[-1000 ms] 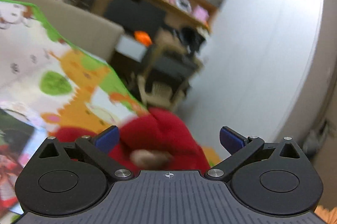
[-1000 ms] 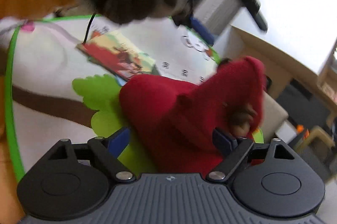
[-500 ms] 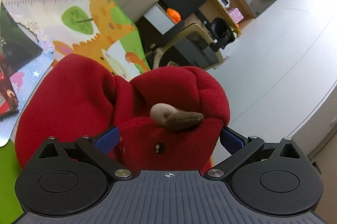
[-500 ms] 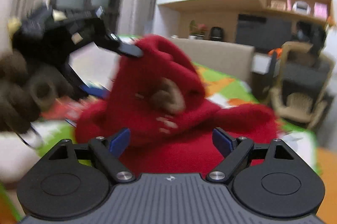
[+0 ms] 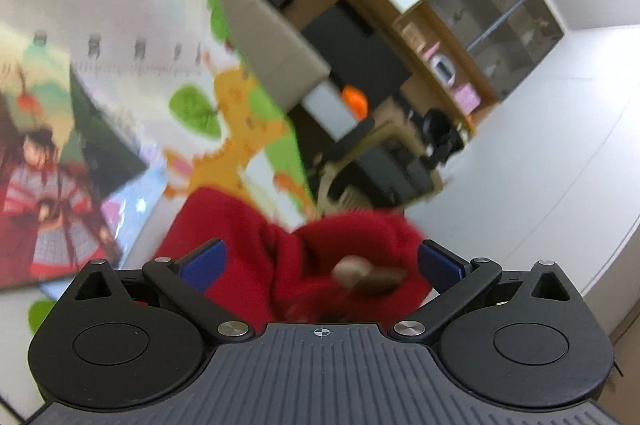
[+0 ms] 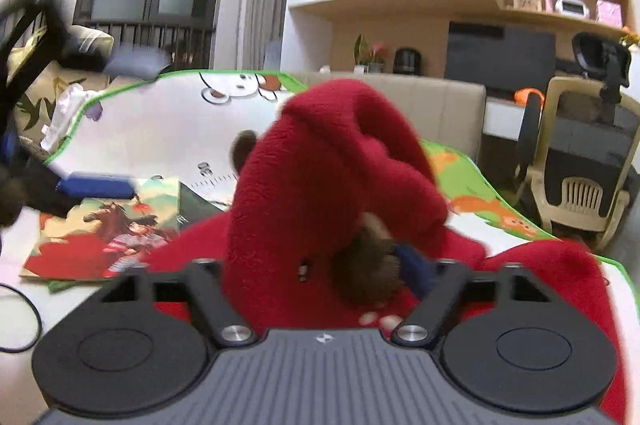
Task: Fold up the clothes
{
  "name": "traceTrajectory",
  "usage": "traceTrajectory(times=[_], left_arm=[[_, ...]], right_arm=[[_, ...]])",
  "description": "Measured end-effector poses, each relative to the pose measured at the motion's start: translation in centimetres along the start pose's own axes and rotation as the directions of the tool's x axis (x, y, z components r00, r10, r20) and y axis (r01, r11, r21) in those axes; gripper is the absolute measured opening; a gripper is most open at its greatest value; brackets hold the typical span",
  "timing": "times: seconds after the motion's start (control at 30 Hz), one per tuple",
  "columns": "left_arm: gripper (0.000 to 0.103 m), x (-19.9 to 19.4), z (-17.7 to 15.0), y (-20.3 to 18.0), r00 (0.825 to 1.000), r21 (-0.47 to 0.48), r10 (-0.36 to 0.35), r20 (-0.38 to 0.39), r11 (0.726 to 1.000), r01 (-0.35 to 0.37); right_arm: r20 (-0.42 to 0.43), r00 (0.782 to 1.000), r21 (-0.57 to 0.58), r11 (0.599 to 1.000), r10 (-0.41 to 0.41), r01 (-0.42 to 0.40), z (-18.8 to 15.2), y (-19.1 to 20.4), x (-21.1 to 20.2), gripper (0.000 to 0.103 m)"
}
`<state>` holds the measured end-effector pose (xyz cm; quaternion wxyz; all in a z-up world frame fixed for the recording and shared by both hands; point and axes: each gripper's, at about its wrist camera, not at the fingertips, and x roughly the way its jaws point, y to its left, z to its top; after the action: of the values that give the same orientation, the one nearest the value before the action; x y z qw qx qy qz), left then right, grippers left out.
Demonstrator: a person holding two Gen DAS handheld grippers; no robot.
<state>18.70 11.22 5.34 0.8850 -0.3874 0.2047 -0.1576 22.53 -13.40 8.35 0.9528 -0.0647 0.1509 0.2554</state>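
Observation:
A red fleece garment [image 6: 320, 165] with brown ear patches lies bunched on a printed play mat [image 6: 160, 129]. My right gripper [image 6: 320, 265] is shut on a raised fold of it. Only its right blue pad [image 6: 414, 263] shows; the other is buried in the fabric. In the left wrist view, my left gripper [image 5: 322, 261] is open, with the red garment [image 5: 240, 237] low between and just beyond its fingers. A blurred blue pad [image 6: 96, 185] of the left gripper shows at the left of the right wrist view, apart from the garment.
A picture book [image 6: 100, 237] lies on the mat left of the garment, with a black cable [image 6: 24, 321] near it. A beige sofa back [image 6: 440, 105] borders the mat's far side. A plastic chair [image 6: 580, 185] and a desk stand to the right.
My right gripper has gone from open to shut on the raised fold. The left gripper, open throughout, has drawn back to the left, away from the top of the garment.

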Motion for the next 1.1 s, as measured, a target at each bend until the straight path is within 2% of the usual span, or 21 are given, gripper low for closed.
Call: traceTrajectory(times=[0.03,0.1,0.17,0.2,0.23,0.27,0.33,0.43,0.5,0.53,0.6,0.63,0.67,0.73,0.8,0.83,0.87,0.9,0.93,1.0,1.1], left_arm=[[0.103,0.8,-0.2,0.7,0.999,-0.030,-0.004,-0.045,1.000,0.002],[0.103,2.5,-0.8,1.9,0.993,-0.082,-0.008,-0.114,0.997,-0.002],[0.103,3.8,-1.1,2.6,0.990,-0.081,0.012,-0.138,0.996,-0.024],[0.103,4.4,-1.3,2.9,0.989,-0.081,0.019,-0.146,0.996,-0.031],[0.103,4.8,-1.3,3.1,0.988,-0.084,0.020,-0.150,0.996,-0.033],[0.103,5.1,-1.3,3.3,0.988,-0.087,0.021,-0.151,0.996,-0.034],[0.103,5.1,-1.2,3.4,0.988,-0.082,0.025,-0.152,0.996,-0.038],[0.103,3.6,-0.2,3.2,0.993,-0.075,0.037,-0.112,0.996,-0.046],[0.103,1.8,0.9,2.5,0.997,-0.036,0.043,-0.057,0.998,-0.045],[0.103,1.0,1.5,1.8,0.999,-0.004,0.038,-0.033,0.999,-0.038],[0.103,-0.3,2.5,0.3,1.000,0.079,0.022,0.003,0.997,-0.022],[0.103,-0.8,2.8,-0.5,1.000,0.117,0.015,0.019,0.993,-0.017],[0.103,-1.1,3.0,-1.1,0.999,0.145,0.013,0.034,0.989,-0.018],[0.103,-1.2,2.7,-1.9,0.998,0.160,0.008,0.058,0.987,-0.017],[0.103,-0.2,1.8,-1.8,0.999,0.132,0.003,0.051,0.991,-0.010],[0.103,0.6,1.1,-1.7,1.000,0.118,-0.002,0.024,0.993,0.000],[0.103,1.5,0.4,-1.6,1.000,0.107,-0.011,-0.011,0.994,0.012],[0.103,2.3,-0.4,-1.6,0.999,0.106,-0.018,-0.047,0.994,0.023],[0.103,3.2,-1.3,-1.7,0.996,0.111,-0.025,-0.084,0.993,0.034],[0.103,4.7,-3.0,-2.0,0.988,0.128,-0.033,-0.152,0.990,0.053],[0.103,5.8,-4.5,-2.2,0.978,0.173,-0.017,-0.206,0.983,0.053]], right_arm=[[-0.016,1.000,0.008,1.000,-0.015,0.015,0.7,-1.4,-0.1,0.043],[-0.028,0.996,-0.013,0.996,-0.084,0.084,2.5,-4.0,-0.5,0.037],[0.025,0.981,-0.144,0.970,-0.192,0.194,4.6,-5.3,-1.0,0.028],[0.074,0.967,-0.243,0.936,-0.243,0.254,5.6,-5.2,-1.1,0.024],[0.120,0.959,-0.346,0.894,-0.258,0.284,6.3,-4.6,-1.2,0.023],[0.160,0.959,-0.463,0.840,-0.234,0.282,6.4,-3.1,-1.3,0.023],[0.204,0.969,-0.678,0.694,-0.140,0.243,5.5,0.6,-1.5,0.022],[0.055,0.998,-0.847,0.531,0.033,0.029,0.7,5.8,-1.5,0.022],[-0.049,0.994,-0.908,0.409,0.097,-0.085,-3.9,8.2,-1.9,0.021],[-0.070,0.991,-0.912,0.395,0.110,-0.108,-5.0,8.7,-2.3,0.019],[-0.080,0.989,-0.899,0.420,0.125,-0.125,-6.1,8.8,-3.2,0.019],[-0.084,0.988,-0.892,0.432,0.132,-0.134,-6.7,8.9,-3.7,0.024],[-0.065,0.989,-0.855,0.504,0.132,-0.124,-5.8,8.3,-4.2,0.032],[0.013,0.993,-0.711,0.700,0.113,-0.070,-2.5,6.0,-5.4,0.081],[0.118,0.991,-0.497,0.868,0.069,-0.001,1.0,3.1,-6.7,0.097],[0.143,0.989,-0.369,0.929,0.044,0.013,2.6,1.5,-6.9,0.102],[0.140,0.990,-0.234,0.972,0.023,0.011,3.8,-0.3,-6.5,0.103],[0.128,0.992,-0.095,0.995,0.005,0.007,4.7,-2.2,-6.0,0.103],[0.107,0.994,0.035,0.999,-0.015,0.011,5.3,-3.9,-5.1,0.103],[0.061,0.997,0.224,0.974,-0.043,0.029,5.4,-7.1,-2.7,0.103],[-0.016,0.999,0.301,0.952,-0.051,0.053,5.0,-9.9,2.1,0.102]])
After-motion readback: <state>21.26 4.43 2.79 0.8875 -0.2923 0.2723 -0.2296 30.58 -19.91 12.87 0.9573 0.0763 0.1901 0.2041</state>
